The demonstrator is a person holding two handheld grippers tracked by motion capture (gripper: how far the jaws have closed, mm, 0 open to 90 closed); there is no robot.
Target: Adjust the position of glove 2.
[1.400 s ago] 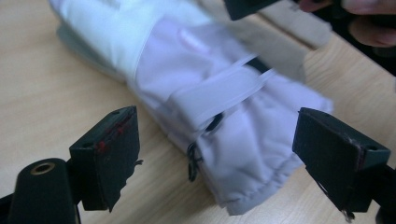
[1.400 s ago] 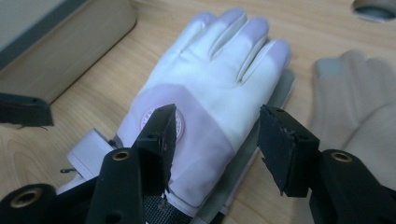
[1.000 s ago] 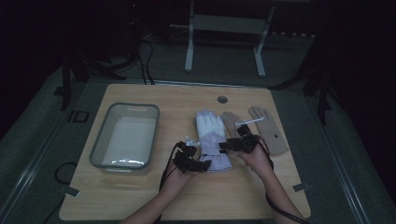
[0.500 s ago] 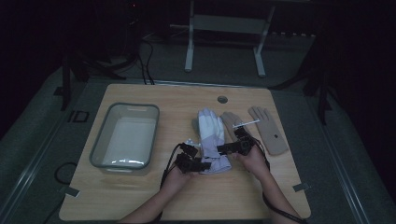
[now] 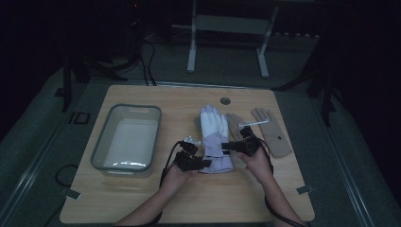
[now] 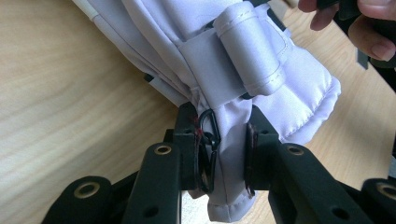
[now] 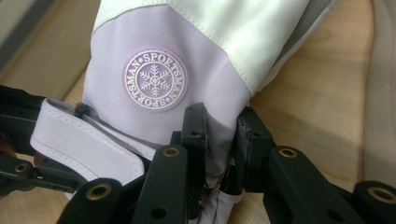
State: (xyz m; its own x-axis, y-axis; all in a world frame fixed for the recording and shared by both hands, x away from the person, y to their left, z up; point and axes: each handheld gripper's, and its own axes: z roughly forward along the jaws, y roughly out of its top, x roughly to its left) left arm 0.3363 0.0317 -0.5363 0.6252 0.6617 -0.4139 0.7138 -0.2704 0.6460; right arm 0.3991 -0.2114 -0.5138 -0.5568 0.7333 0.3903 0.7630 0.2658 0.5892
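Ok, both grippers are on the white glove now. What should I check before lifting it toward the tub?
1. Left gripper pinching the cuff of the white glove, jaws just closed: ok.
2. Right gripper clamped on the cuff's other edge, jaws just closed: ok.
3. Black clip caught under the left pad: not ok.
4. Tub empty: ok.
5. Tan gloves apart from the white one: cannot tell.

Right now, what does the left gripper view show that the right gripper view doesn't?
Left gripper view: a black clip at the glove's cuff edge, a rolled strap, and the left gripper pinching the cuff. Right gripper view: a round snowflake badge, with the right gripper clamped below it. Both show the lilac and white glove on the wooden table.
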